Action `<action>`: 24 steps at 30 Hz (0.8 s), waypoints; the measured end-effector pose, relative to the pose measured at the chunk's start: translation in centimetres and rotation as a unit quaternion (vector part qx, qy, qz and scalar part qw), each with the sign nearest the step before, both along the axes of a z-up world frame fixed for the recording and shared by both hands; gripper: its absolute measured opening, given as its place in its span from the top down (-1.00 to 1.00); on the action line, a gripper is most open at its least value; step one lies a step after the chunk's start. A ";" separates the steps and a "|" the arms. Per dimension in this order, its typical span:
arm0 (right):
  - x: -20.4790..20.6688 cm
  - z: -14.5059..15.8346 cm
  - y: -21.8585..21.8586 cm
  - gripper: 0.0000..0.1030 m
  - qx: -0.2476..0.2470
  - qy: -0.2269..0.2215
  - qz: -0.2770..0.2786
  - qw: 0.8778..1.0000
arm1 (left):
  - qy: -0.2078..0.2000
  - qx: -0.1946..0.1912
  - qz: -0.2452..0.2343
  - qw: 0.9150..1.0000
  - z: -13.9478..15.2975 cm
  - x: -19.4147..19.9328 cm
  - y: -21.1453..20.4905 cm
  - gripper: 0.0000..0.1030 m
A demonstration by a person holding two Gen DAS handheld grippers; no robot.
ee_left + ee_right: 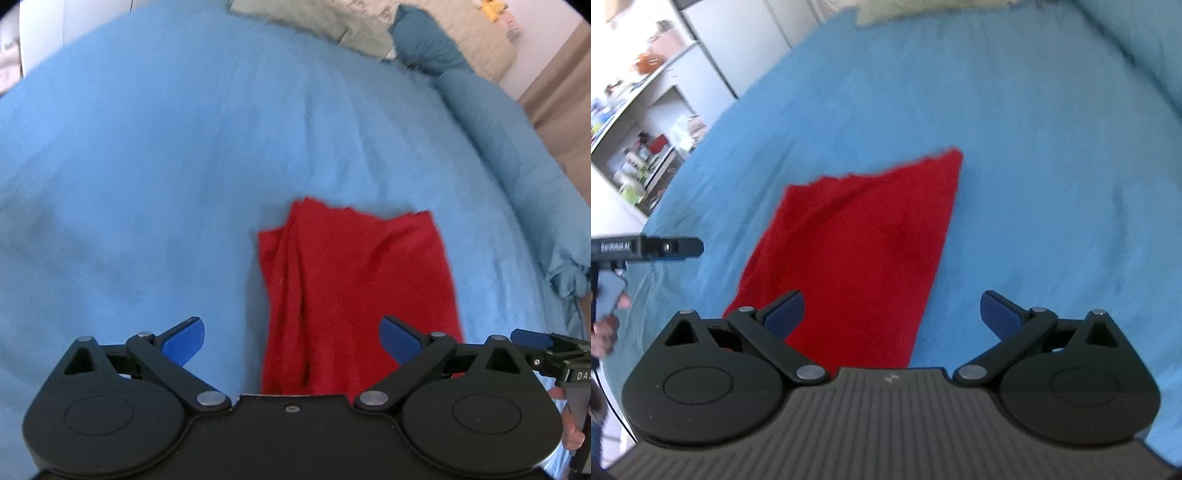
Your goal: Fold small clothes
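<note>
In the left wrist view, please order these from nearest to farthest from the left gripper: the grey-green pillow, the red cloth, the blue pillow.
From the left gripper:
1. red cloth, just ahead, between the open fingers
2. blue pillow, far, upper right
3. grey-green pillow, at the top edge, about as far; too close to call

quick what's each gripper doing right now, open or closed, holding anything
Left gripper: open, holding nothing, over the red cloth.
Right gripper: open, holding nothing, over the same cloth on the blue bedsheet.
</note>
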State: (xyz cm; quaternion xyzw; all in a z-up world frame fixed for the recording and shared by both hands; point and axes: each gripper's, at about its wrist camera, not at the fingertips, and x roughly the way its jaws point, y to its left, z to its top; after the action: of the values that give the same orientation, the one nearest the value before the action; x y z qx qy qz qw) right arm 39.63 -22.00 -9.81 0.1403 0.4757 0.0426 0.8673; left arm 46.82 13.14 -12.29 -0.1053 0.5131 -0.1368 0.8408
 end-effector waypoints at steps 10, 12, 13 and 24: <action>2.2 -6.8 -0.7 -1.00 0.083 0.026 -0.043 0.995 | 0.041 -0.031 0.007 0.999 -5.9 2.3 -0.9 -0.76; 2.6 -7.5 -0.7 -1.00 0.096 0.029 -0.041 0.994 | 0.030 -0.028 0.001 0.999 -5.9 2.2 -1.1 -0.76; 2.7 -7.8 -0.7 -0.99 0.109 0.027 -0.041 0.993 | 0.027 -0.026 -0.001 0.999 -5.8 2.1 -1.2 -0.76; 2.3 -7.2 0.9 0.15 0.115 -0.028 -0.036 0.992 | -0.024 -0.020 -0.055 0.998 -3.6 0.3 -3.7 0.43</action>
State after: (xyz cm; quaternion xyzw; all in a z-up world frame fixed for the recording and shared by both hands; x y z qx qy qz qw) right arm 41.95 -21.10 -16.96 0.2547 0.4376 0.0694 0.8596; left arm 47.10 9.49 -15.85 -0.0900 0.4948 -0.1959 0.8419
